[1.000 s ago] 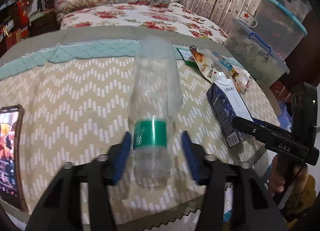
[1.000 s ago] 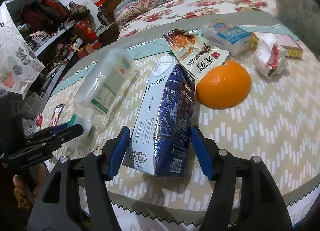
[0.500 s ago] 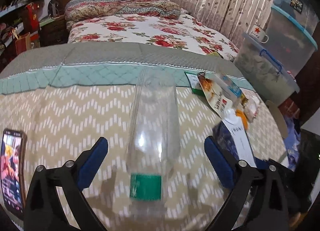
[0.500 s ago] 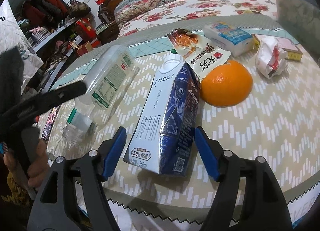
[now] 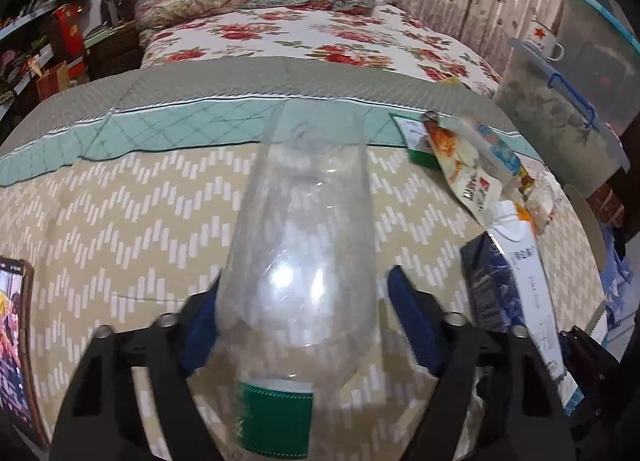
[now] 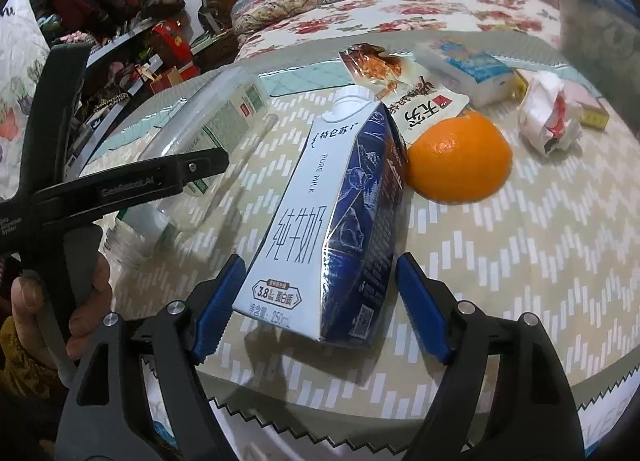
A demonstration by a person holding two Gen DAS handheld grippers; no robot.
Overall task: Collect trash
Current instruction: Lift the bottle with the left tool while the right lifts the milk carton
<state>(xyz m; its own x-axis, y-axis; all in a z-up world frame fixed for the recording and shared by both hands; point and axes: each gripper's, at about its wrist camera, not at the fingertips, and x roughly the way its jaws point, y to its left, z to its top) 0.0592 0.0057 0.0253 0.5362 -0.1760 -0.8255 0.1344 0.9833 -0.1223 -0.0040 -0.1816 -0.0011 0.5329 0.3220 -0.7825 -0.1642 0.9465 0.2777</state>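
A clear plastic bottle [image 5: 304,221] with a green label lies on the zigzag tablecloth [image 5: 120,229], neck toward me. My left gripper [image 5: 306,321] straddles its wide body beyond the label and its jaws are closing. The left pad meets the bottle's side while the right pad stands just off it. A blue and white milk carton [image 6: 320,213] lies between the pads of my right gripper [image 6: 320,305]. Those jaws are opening, with a gap on each side of the carton. The bottle [image 6: 208,129] lies left of the carton, under a left gripper finger [image 6: 160,177].
An orange [image 6: 460,157], a snack wrapper [image 6: 404,89], a tissue pack [image 6: 468,69] and crumpled paper [image 6: 548,113] lie beyond the carton. A phone [image 5: 12,341] rests at the left table edge. Storage bins [image 5: 560,121] stand right, a bed [image 5: 300,29] behind. A hand [image 6: 80,301] holds the left gripper.
The left gripper spread wide, slid forward from the bottle's label to its wider body, and is narrowing again. The bottle now lies flat. The right pads have spread away from the carton.
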